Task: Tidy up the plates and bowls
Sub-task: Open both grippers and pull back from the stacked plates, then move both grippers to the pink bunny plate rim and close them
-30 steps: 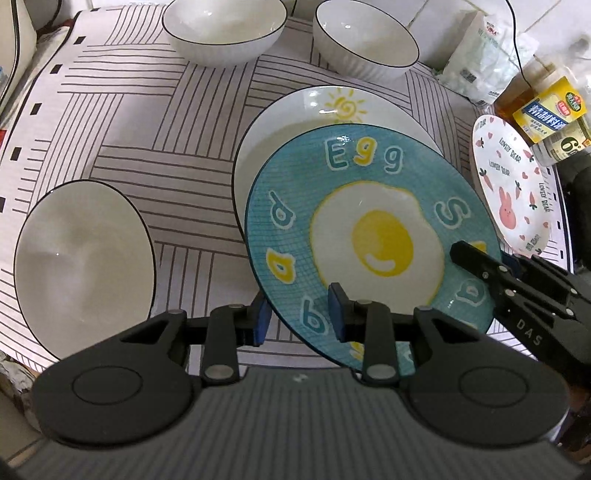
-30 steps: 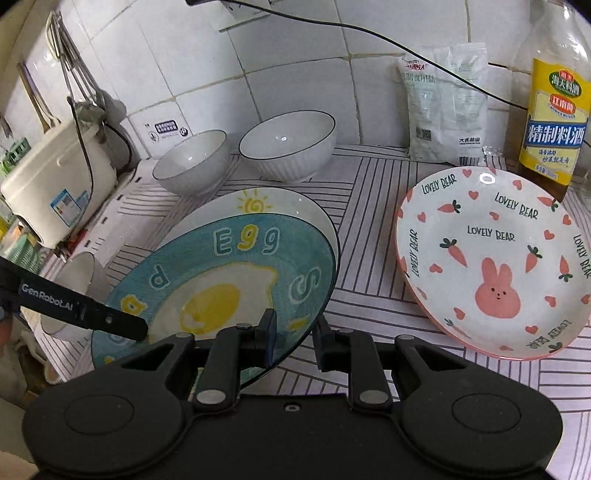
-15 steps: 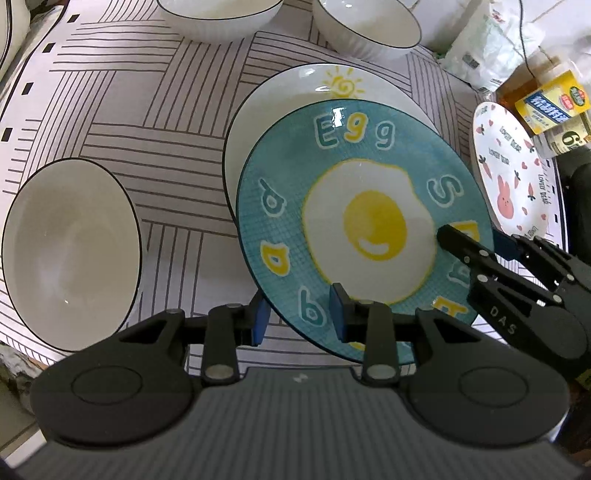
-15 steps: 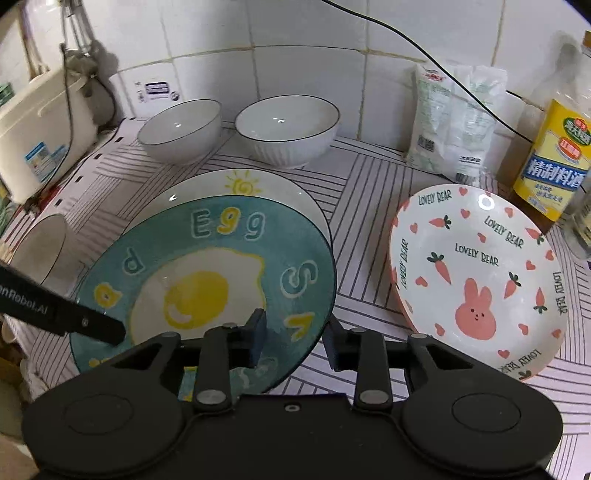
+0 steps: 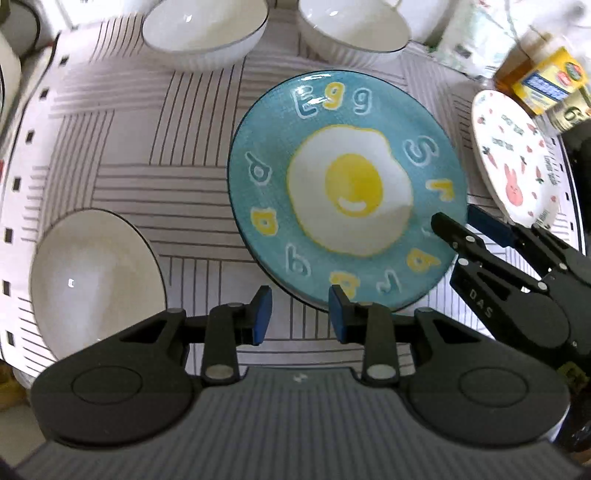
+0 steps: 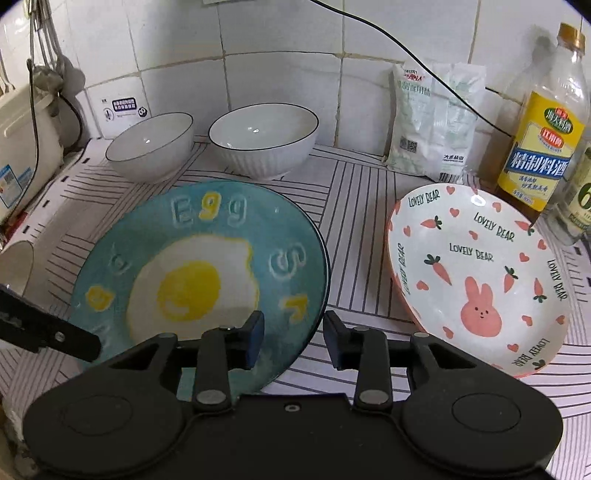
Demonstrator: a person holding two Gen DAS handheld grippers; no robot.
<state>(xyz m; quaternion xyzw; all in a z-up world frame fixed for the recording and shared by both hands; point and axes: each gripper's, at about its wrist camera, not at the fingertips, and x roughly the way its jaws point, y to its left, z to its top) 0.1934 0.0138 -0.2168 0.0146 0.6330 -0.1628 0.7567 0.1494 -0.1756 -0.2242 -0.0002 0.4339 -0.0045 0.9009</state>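
Three white bowls [image 5: 207,33] [image 5: 354,26] [image 5: 96,280] lie empty around the blue egg plate [image 5: 347,192] on the striped mat [image 5: 147,166].
Left gripper [image 5: 300,312] is part open at the egg plate's near rim, not pressing it; right gripper [image 6: 291,339] straddles its right rim, jaws just widened. Only the right view shows the whole rabbit plate [image 6: 476,277].

Two wrist views, both close over the counter.
My left camera looks steeply down, my right more level toward the tiled wall [image 6: 258,55]; both share the egg plate [image 5: 343,192].
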